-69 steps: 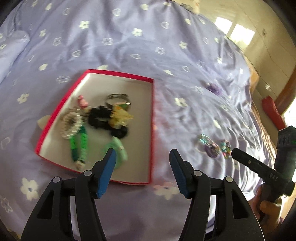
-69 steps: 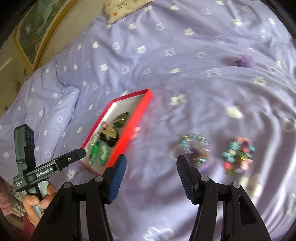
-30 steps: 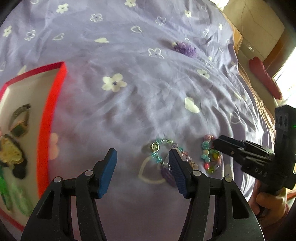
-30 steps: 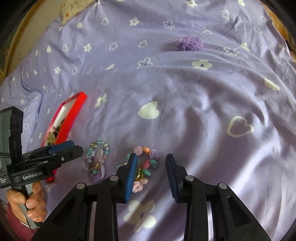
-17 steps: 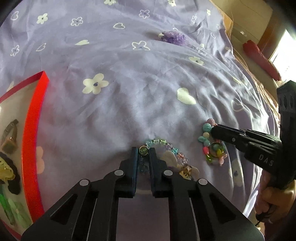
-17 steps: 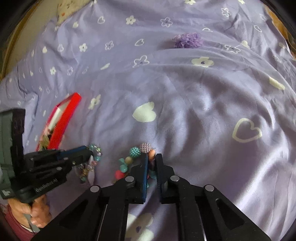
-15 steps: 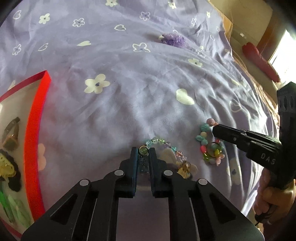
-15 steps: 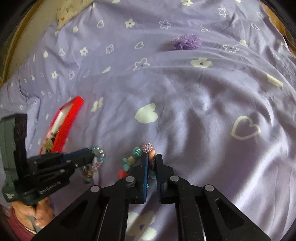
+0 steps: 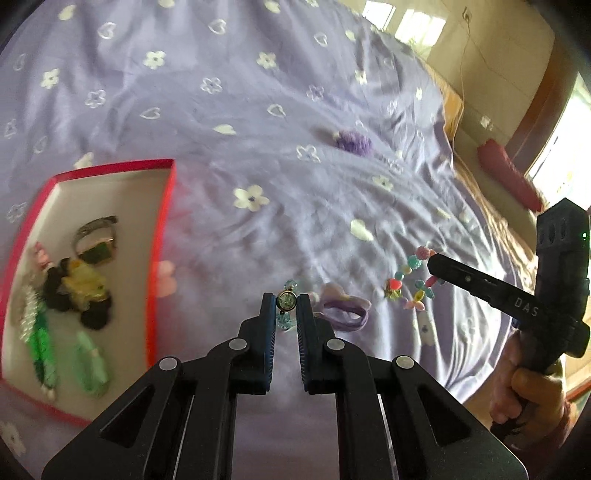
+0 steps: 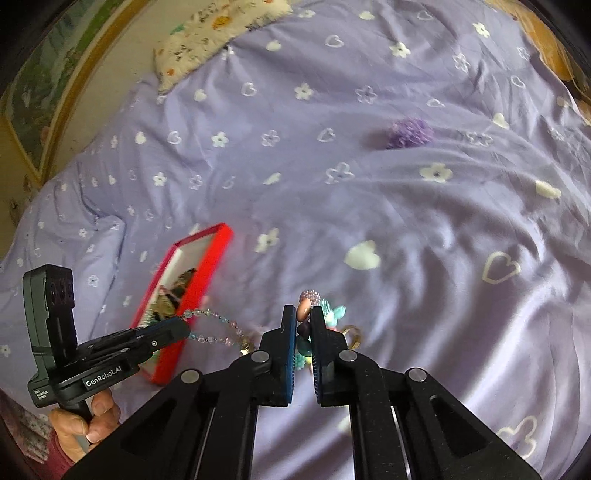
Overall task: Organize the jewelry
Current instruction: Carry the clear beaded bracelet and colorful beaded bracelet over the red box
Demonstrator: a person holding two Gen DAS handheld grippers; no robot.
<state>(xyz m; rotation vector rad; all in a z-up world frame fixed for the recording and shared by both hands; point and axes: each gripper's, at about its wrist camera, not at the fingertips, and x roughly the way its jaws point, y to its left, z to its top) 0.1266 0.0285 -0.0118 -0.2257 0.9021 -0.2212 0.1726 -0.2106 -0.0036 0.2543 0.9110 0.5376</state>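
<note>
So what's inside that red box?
The red box holds a ring, a black-and-yellow hair tie and green beaded pieces. Anything beneath that pile is hidden.

Lilac flowered bedspread (image 10: pixel 369 206), sunlit tiled floor (image 9: pixel 417 22)

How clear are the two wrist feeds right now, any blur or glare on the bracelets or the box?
Left wrist view: the red box and its contents are smeared by motion blur, the window at the right edge is blown out, and the left gripper with its bracelet is sharp. Right wrist view: the colorful bracelet beyond the right gripper is blurred; bedspread bends fisheye-style.
</note>
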